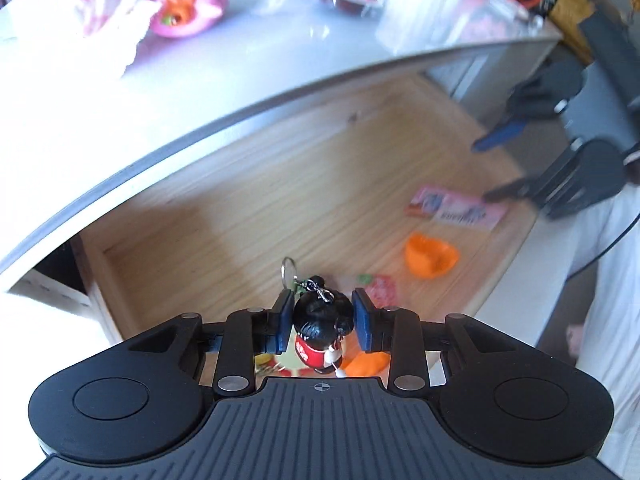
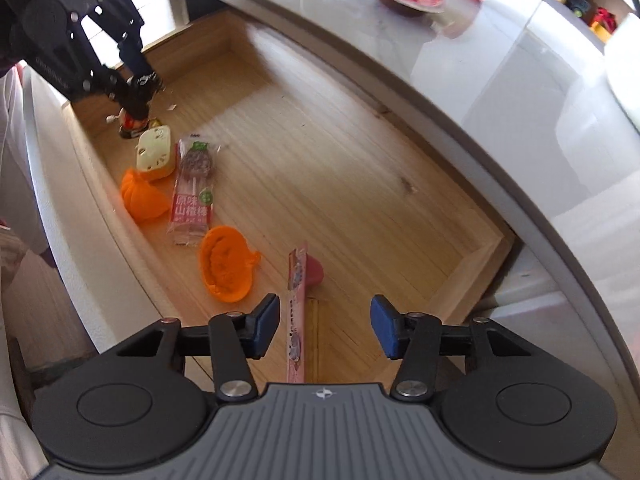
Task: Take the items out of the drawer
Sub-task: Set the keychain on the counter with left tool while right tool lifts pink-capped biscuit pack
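left wrist view: left gripper [image 1: 322, 318] fingers closed around a small doll keychain [image 1: 320, 334], just above the wooden drawer [image 1: 280, 184]. right wrist view: right gripper [image 2: 324, 326] fingers wide apart, holding nothing, straddling a thin pink packet [image 2: 297, 312] that stands on edge. likely risks: the keychain's dangling ring may snag or the rounded head slip; the packet may topple before the fingers close. orange moulds [image 2: 226, 270] and a snack wrapper [image 2: 194, 190] remain inside. glossy white counter [image 2: 460, 60] above, cluttered, brightly lit.

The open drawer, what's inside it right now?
In the drawer: doll keychain between the left claw pads, two orange cups, cream piece, snack packet, pink packet. Under them: hidden.
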The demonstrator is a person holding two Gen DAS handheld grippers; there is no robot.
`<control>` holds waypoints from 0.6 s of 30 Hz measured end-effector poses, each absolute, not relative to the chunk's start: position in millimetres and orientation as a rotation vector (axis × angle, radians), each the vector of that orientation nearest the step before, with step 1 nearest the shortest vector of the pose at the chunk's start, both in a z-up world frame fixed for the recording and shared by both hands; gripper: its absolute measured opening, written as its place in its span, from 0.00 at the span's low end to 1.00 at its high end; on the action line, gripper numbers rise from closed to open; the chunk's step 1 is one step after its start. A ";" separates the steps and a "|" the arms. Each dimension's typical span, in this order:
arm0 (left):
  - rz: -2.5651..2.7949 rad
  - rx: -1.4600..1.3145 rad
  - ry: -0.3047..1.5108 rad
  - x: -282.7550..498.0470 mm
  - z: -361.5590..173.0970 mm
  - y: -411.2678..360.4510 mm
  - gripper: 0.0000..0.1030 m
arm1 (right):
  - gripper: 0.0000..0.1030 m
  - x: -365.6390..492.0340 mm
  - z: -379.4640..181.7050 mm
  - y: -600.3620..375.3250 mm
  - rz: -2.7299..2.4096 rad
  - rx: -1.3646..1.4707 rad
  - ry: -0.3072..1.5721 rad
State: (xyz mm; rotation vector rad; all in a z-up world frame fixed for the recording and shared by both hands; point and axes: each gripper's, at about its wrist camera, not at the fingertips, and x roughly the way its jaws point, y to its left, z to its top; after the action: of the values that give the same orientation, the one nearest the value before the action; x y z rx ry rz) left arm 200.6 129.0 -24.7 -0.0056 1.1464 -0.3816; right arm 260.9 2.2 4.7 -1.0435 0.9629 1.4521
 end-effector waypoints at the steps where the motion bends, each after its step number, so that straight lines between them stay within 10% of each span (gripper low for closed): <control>1: -0.383 -0.028 1.128 196.4 -22.1 130.5 0.34 | 0.49 255.6 -0.4 8.1 1.455 -1.084 0.958; 12: -0.407 -0.046 1.063 166.9 -14.0 128.3 0.34 | 0.49 220.9 -70.8 55.7 1.406 -1.481 0.950; 14: -0.410 -0.050 1.047 163.5 -12.8 122.4 0.34 | 0.26 223.5 -65.8 55.9 1.383 -1.453 0.994; 18: -0.408 -0.080 0.984 158.0 5.3 123.5 0.34 | 0.20 222.5 -26.3 40.1 1.388 -1.372 0.936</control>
State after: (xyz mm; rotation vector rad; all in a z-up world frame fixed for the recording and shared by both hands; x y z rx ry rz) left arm 158.0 123.5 5.3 -0.0797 0.9838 -0.4078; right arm 222.5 40.1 -26.3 -1.3718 0.9364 1.3876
